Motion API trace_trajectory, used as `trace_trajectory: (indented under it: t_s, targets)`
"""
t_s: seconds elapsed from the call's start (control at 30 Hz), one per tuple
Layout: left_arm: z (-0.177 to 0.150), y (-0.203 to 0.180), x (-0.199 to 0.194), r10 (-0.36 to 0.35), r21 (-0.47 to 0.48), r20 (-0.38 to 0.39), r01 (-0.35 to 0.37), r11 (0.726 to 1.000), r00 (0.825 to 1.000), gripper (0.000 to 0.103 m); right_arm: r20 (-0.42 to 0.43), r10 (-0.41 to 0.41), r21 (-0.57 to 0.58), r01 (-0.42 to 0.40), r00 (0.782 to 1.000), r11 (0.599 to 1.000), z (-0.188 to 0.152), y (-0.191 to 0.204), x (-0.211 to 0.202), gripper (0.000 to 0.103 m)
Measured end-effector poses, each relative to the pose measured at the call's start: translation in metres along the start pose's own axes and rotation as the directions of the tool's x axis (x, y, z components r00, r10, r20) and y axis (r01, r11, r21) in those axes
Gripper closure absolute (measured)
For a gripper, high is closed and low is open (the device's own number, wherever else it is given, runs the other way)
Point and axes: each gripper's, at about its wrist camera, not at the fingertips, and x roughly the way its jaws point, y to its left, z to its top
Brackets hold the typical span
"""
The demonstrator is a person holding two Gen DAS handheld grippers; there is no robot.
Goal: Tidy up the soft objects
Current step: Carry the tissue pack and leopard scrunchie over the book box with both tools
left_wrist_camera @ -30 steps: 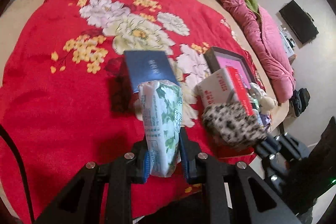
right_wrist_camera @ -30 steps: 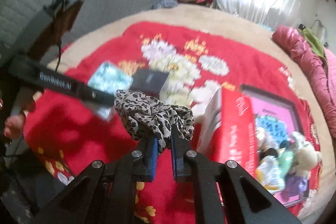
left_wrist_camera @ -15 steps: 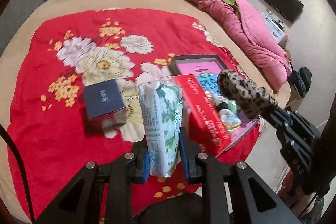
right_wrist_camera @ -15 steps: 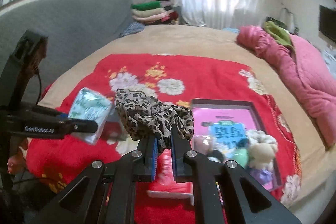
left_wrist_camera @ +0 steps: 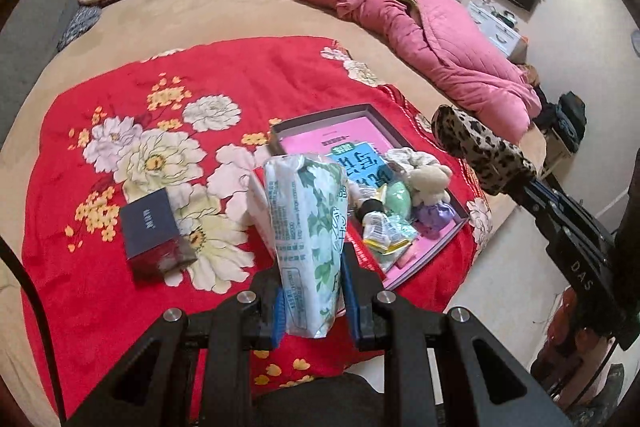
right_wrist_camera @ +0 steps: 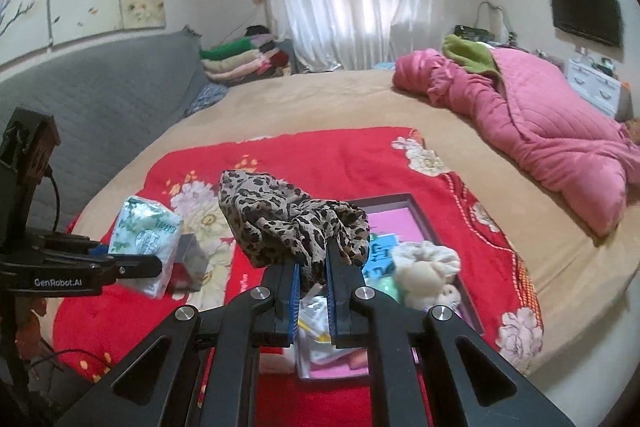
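Left gripper [left_wrist_camera: 312, 291] clamped on the tissue pack [left_wrist_camera: 310, 235]; the pack stands upright between the blue pads, held by its lower third, well above the red blanket [left_wrist_camera: 120, 287]. In the right wrist view the same pack [right_wrist_camera: 146, 241] shows at far left, clear of the bed.

Right gripper [right_wrist_camera: 311, 291] clamped on the scrunchie [right_wrist_camera: 292, 223], leopard print; only a narrow fold of fabric sits between the pads, the rest bunched above the tips. It hangs over the near end of the tray [right_wrist_camera: 436, 223].

Tray on the blanket's right part: pink liner, holding a cream scrunchie [right_wrist_camera: 426, 259], a green soft item [left_wrist_camera: 396, 199], a purple item [left_wrist_camera: 434, 217] and small packets [left_wrist_camera: 386, 231]. Navy box [left_wrist_camera: 154, 227] lies on the blanket, left of the pack.

Handling, judged:
- Pack: light, plastic wrap likely slick, contents compress. The side walls look slightly pinched. A grip low on a tall pack may let it tip; mid-body hold across the narrow faces seems safer.
- Scrunchie: very light, limp, no stiffness, not fragile. Thin pinch on gathered cloth could slip out or snag on release; taking a thicker bunch over the elastic ring would hold better.
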Motion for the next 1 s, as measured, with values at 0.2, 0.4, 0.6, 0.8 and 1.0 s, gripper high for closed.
trace_trajectory:
  t_s: [0.2, 0.4, 0.6, 0.8, 1.0]
  targets:
    - [0.008, -0.026, 0.011, -0.006, 0.04, -0.011, 0.006, 0.999, 1.0, 0.079, 0.01, -0.047, 0.055, 0.047, 0.999, 0.997, -0.003, -0.029, -0.009, 0.092]
    - [0.02, -0.054, 0.028, -0.039, 0.078, -0.016, 0.04, 0.996, 0.999, 0.079, 0.001, -0.116, 0.111, 0.115, 0.993, 0.987, -0.012, -0.062, -0.015, 0.092]
    - [0.03, -0.078, 0.06, -0.076, 0.098, -0.047, 0.081, 0.992, 0.996, 0.079, -0.011, -0.142, 0.157, 0.142, 0.99, 0.977, -0.018, -0.086, -0.014, 0.092]
    - [0.037, -0.094, 0.102, -0.082, 0.105, -0.085, 0.091, 0.99, 0.993, 0.079, -0.058, -0.13, 0.162, 0.138, 0.99, 0.977, -0.026, -0.094, 0.004, 0.092]
    - [0.037, -0.094, 0.135, -0.073, 0.088, -0.127, 0.085, 0.992, 0.989, 0.079, -0.128, -0.098, 0.166, 0.119, 0.987, 0.979, -0.039, -0.092, 0.038, 0.092]
